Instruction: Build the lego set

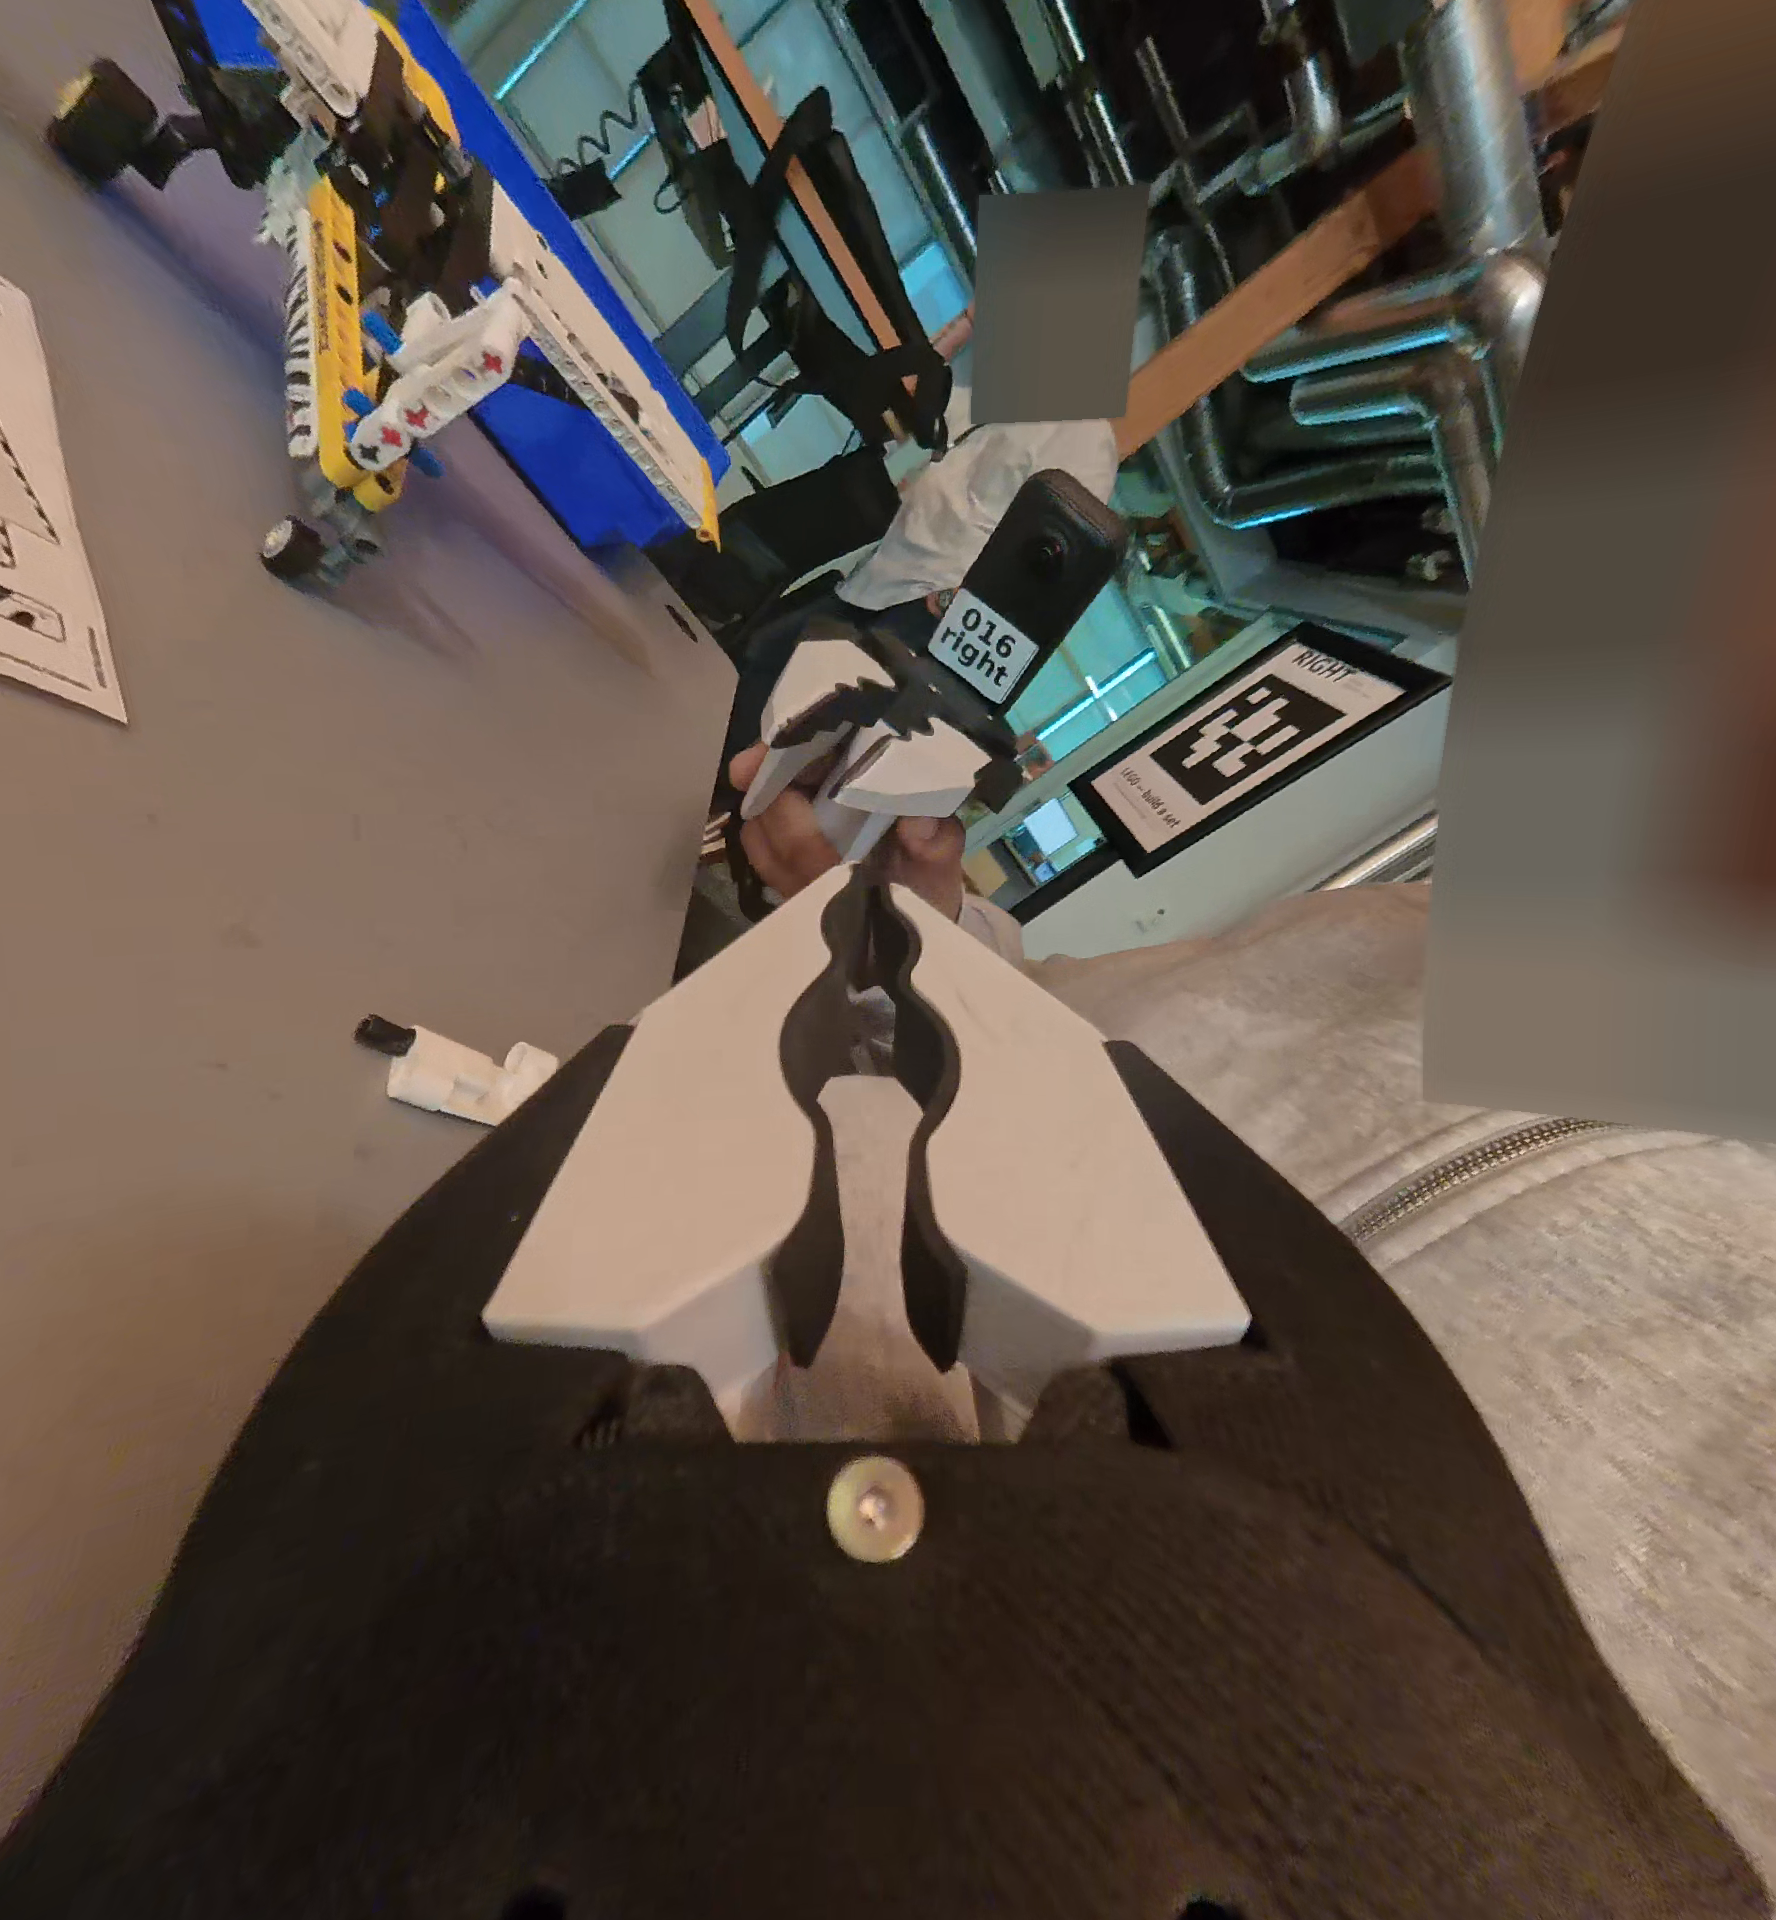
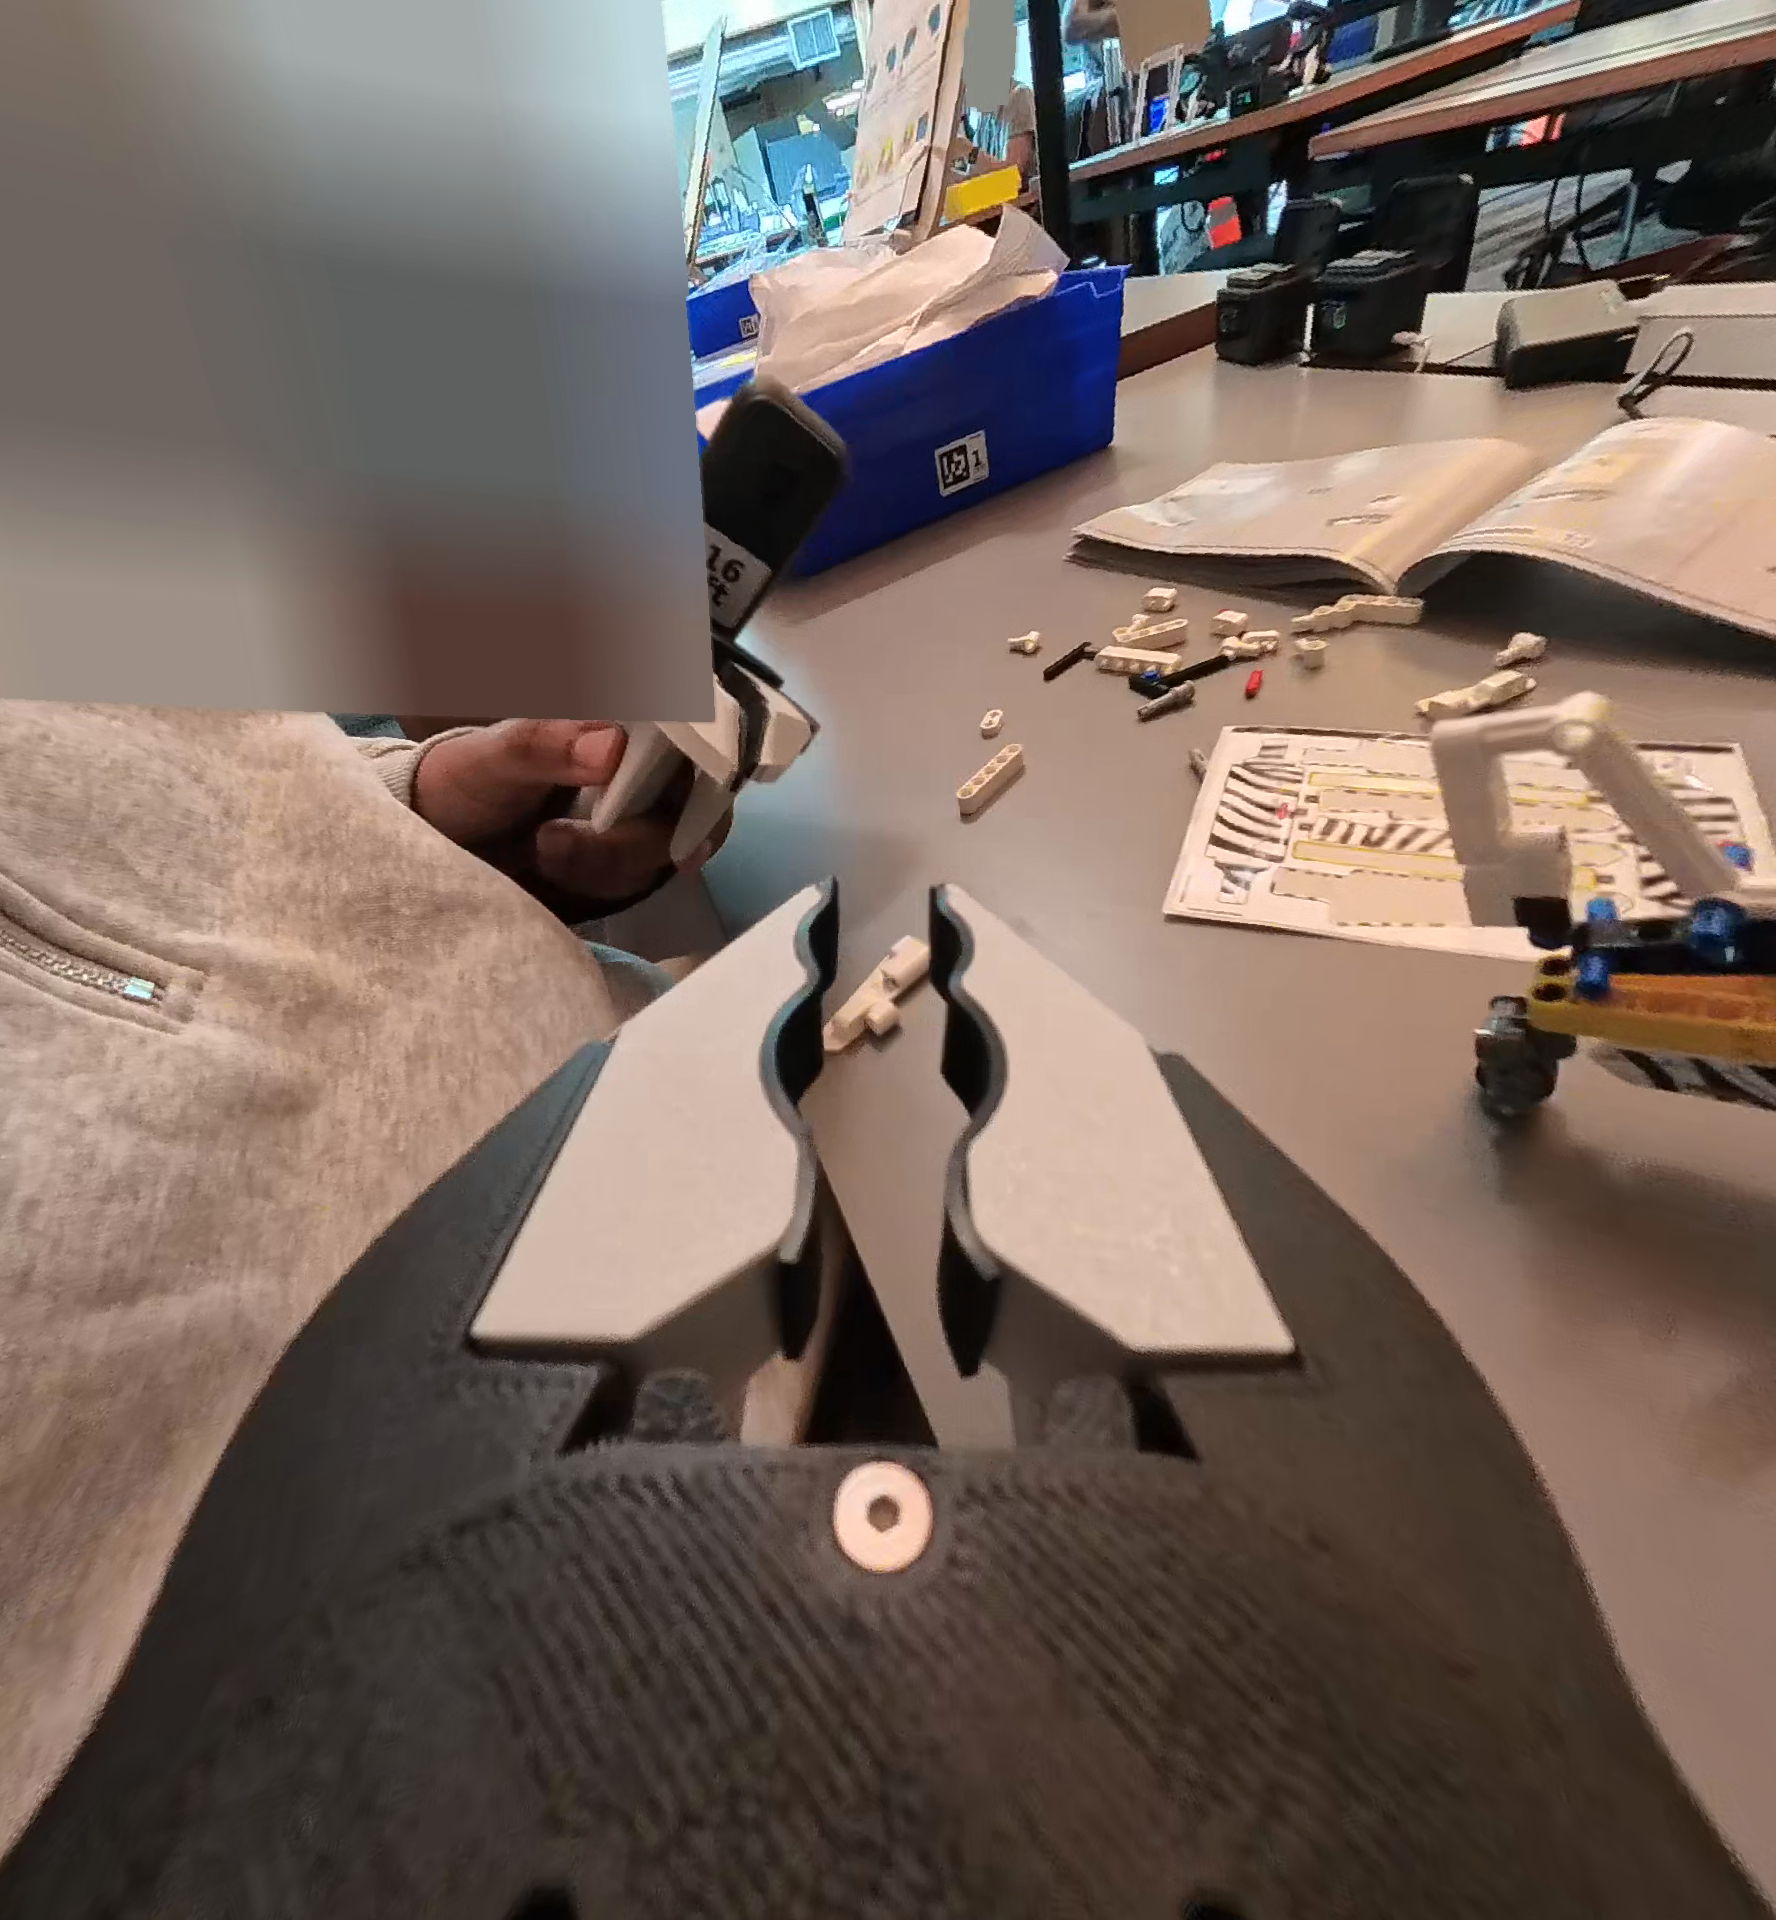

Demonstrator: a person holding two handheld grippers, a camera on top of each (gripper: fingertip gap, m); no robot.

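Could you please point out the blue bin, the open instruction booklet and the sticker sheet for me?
blue bin (image 2: pixel 967 405): right wrist view, its front wall.
open instruction booklet (image 2: pixel 1383 509): right wrist view, its left page.
sticker sheet (image 2: pixel 1310 831): right wrist view, its printed face.

Left gripper (image 1: pixel 871 914) fingers nearly together, raised off table (image 1: pixel 292 935); white piece (image 1: pixel 463 1075) lies beside.

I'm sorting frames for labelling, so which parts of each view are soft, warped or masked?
Left wrist view: strong wide-angle bending tilts the table; the yellow lego model is motion-smeared; grey mosaic patches cover the upper middle and right. Right wrist view: a large mosaic patch fills the upper left; the lego model at the right edge is soft, while the loose white pieces stay fairly crisp.
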